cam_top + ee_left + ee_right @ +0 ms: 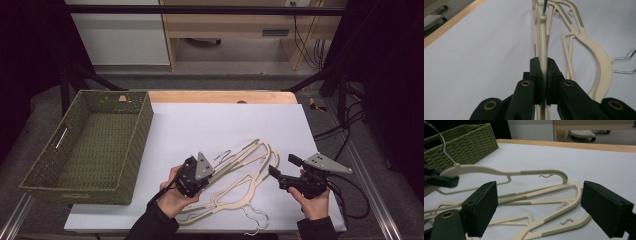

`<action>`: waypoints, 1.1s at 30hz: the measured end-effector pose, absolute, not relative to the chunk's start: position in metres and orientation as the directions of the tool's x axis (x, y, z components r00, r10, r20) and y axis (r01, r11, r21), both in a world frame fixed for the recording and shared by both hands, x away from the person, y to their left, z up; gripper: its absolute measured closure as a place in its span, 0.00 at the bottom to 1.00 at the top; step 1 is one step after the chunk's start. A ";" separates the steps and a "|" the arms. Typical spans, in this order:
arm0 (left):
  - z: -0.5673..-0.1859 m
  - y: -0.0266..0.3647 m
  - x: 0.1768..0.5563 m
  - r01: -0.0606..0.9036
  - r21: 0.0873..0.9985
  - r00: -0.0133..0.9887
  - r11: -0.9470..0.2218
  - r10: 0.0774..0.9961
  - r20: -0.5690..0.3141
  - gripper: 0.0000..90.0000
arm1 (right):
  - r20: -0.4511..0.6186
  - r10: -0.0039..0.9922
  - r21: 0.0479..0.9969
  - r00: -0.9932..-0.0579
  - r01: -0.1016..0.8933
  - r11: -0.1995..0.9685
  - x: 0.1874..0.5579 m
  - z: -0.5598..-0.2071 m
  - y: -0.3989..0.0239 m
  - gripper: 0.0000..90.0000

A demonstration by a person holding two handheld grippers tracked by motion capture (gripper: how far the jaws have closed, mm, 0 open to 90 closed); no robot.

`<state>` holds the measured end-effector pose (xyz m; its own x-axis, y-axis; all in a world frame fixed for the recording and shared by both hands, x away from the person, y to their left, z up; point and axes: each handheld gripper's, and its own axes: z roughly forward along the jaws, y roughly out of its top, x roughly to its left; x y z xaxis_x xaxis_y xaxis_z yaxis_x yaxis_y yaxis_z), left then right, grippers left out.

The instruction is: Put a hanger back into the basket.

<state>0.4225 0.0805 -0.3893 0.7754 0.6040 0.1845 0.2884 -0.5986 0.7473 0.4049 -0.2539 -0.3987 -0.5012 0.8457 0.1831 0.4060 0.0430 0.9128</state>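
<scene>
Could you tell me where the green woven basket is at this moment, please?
In the high view the green woven basket stands at the table's left side, overlapping the white sheet, left of the cream hangers and the left hand-held gripper.

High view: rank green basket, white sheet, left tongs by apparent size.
1. White sheet, largest.
2. Green basket, though it sits nearer the camera's left edge.
3. Left tongs, clearly smallest, shut on a cream hanger.
</scene>
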 end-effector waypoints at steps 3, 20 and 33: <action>-0.383 0.090 0.425 0.291 0.764 0.763 -0.576 0.622 0.178 0.96 | 0.186 0.835 0.912 -0.518 0.407 0.049 0.406 -0.400 -0.253 0.14; -0.345 0.130 0.421 0.271 0.849 0.763 -0.454 0.639 0.098 0.96 | 0.178 0.827 0.912 -0.534 0.404 0.065 0.404 -0.400 -0.253 0.08; -0.305 0.179 0.428 0.267 0.888 0.739 -0.374 0.671 0.060 0.96 | 0.151 0.818 0.919 -0.555 0.384 0.091 0.402 -0.396 -0.252 0.03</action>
<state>0.4280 0.1790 -0.3054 0.7389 0.6711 0.0602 0.2669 -0.3736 0.8884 0.4016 -0.2518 -0.3964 -0.5554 0.8178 0.1511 0.3837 0.0908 0.9190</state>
